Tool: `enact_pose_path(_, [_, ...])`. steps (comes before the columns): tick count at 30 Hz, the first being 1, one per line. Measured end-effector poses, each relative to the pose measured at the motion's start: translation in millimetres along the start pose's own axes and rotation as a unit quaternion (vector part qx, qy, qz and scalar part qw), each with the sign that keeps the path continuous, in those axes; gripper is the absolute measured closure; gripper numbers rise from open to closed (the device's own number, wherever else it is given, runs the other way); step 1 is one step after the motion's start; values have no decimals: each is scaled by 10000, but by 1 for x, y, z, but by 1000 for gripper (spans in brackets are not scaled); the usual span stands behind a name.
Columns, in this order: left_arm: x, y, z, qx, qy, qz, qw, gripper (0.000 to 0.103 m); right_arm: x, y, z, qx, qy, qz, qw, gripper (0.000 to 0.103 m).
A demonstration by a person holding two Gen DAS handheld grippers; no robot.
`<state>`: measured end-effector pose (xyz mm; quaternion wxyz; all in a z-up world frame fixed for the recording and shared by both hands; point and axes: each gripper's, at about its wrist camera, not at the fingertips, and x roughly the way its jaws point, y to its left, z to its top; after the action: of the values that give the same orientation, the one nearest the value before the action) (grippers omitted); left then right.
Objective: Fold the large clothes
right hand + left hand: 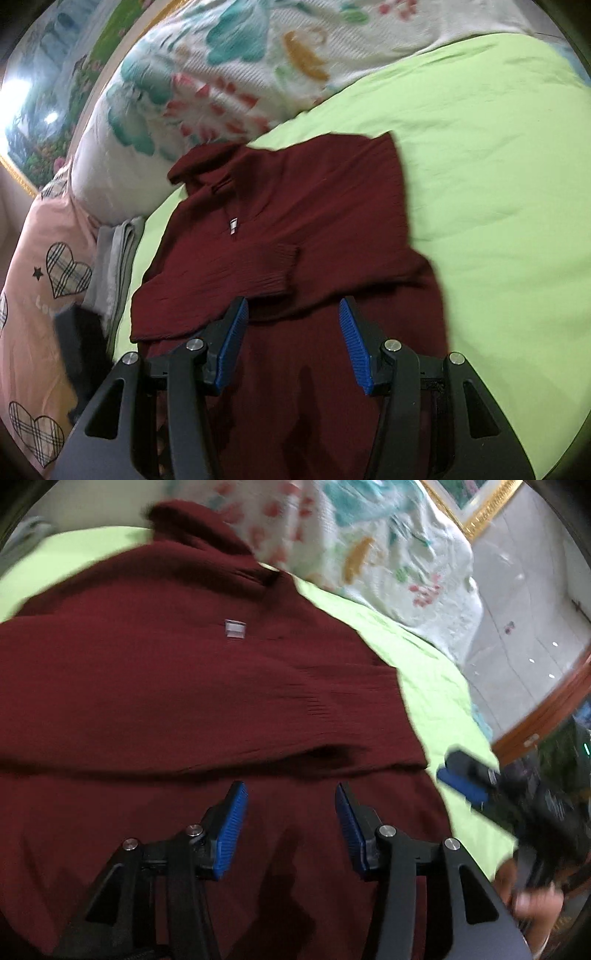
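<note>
We see a dark red sweater (pixel 280 236) spread on a bed covered with a light green sheet (pixel 498 184). Its collar points toward the floral quilt (pixel 229 85) heaped at the far side, and both sleeves are folded in across the body.

In the right wrist view the whole upper half of the sweater is laid out: the ribbed cuff (pixel 280 266) of one sleeve lies across the chest, just below a small pale tag (pixel 232 225) at the neckline. This view alone shows a folded grey cloth (pixel 114 266) just beside the sweater, a pink cover with plaid hearts (pixel 40 258) next to that, and a framed picture (pixel 40 110) on the wall. The right hand-held gripper (pixel 293 343) hangs over the lower part of the sweater, its blue pads apart with nothing between them.

The left wrist view sits closer and is blurred. The sweater (pixel 184 686) fills most of it, and the tag (pixel 235 629) shows again. The left hand-held gripper (pixel 291 827) is also over the sweater's lower part, jaws apart and clamping nothing. Only here do we see the other hand-held gripper from outside (pixel 469 786), above the green sheet (pixel 436 686) by the sweater's edge, with a hand (pixel 532 897) on its grip, and a pale tiled floor (pixel 528 620) beyond the bed.
</note>
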<state>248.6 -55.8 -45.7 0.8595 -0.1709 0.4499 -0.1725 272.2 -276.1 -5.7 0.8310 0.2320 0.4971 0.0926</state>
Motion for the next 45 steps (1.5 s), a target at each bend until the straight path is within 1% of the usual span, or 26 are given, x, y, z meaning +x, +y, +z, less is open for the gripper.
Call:
enact_pose_path(2, [-27,29,-9,-210,-243,415,9986,52,13,6,6,-35,87,39,9999,51])
enact_pose_path(3, [-41,46,-12,-351,-369,678,9964,52,21,7,9,-19,133,50,9999,51])
enact_pose_path(4, [-53,62,-13,-512,-494,964,9928,52,27,8,13,-11,162,58,9999,51])
enact_pose_path(5, [-68,84,-16,-735,-659,1274,9869,52,37,10,18,-26,222,26,9997,51])
enact_pose_path(8, [-88,128,-16,-1230,-868,1782,9724,52,61,15,31,-124,303,-126,9994,51])
enact_pose_path(11, [-92,155,-15,-1456,-832,1936,9666,52,91,21,40,-296,460,-342,9979,51])
enact_pose_path(15, [-91,173,-10,-1596,-801,1928,9649,53,128,28,42,-547,822,-550,9936,51])
enact_pose_path(16, [-90,176,-8,-1580,-816,1971,9641,53,133,30,41,-666,858,-589,9923,56])
enact_pose_path(17, [-90,175,-5,-1570,-813,1997,9638,52,134,34,39,-805,820,-579,9917,84])
enact_pose_path(18, [-89,177,-2,-1553,-802,2042,9632,53,134,35,39,-822,830,-508,9919,97])
enact_pose_path(20, [-88,178,0,-1496,-815,2097,9628,53,123,37,44,-772,668,-373,9941,97])
enact_pose_path(21, [-79,170,11,-1472,-826,2121,9625,53,112,39,48,-786,495,-315,9952,97])
enact_pose_path(23, [-79,169,15,-1424,-854,2150,9624,53,82,39,58,-700,149,-118,9974,98])
enact_pose_path(25, [-78,167,20,-1387,-879,2190,9618,53,58,35,64,-666,-128,-139,9976,98])
enact_pose_path(27, [-76,167,24,-1367,-888,2208,9616,53,38,24,72,-586,-378,-374,9969,98])
enact_pose_path(28, [-74,167,25,-1361,-881,2215,9616,53,34,17,75,-535,-410,-512,9964,98])
enact_pose_path(31, [-66,170,26,-1358,-800,2261,9613,52,41,-1,79,-332,-159,-736,9966,98])
enact_pose_path(33, [-65,169,26,-1288,-794,2267,9622,52,47,-3,77,-414,-60,-1049,9936,98])
enact_pose_path(35, [-65,171,26,-1282,-797,2222,9633,51,48,-3,76,-447,-79,-1227,9914,98])
enact_pose_path(38, [-68,174,21,-1270,-829,2075,9664,50,36,-3,81,-356,-352,-1385,9891,98])
enact_pose_path(40, [-67,172,17,-1181,-832,2064,9677,50,37,1,83,-374,-374,-1592,9858,96])
enact_pose_path(41, [-67,170,17,-1155,-849,2067,9678,50,40,2,85,-377,-257,-1724,9840,90])
enact_pose_path(42, [-67,170,16,-1155,-874,2060,9678,50,39,6,85,-401,-258,-2007,9785,84])
enact_pose_path(43, [-67,169,15,-1167,-890,2059,9675,50,36,14,84,-445,-438,-2248,9724,81])
enact_pose_path(44, [-68,169,13,-1200,-932,2057,9668,50,30,24,83,-497,-661,-2156,9730,72])
enact_pose_path(45, [-68,169,12,-1214,-962,2054,9663,50,27,36,82,-591,-766,-1753,9798,62])
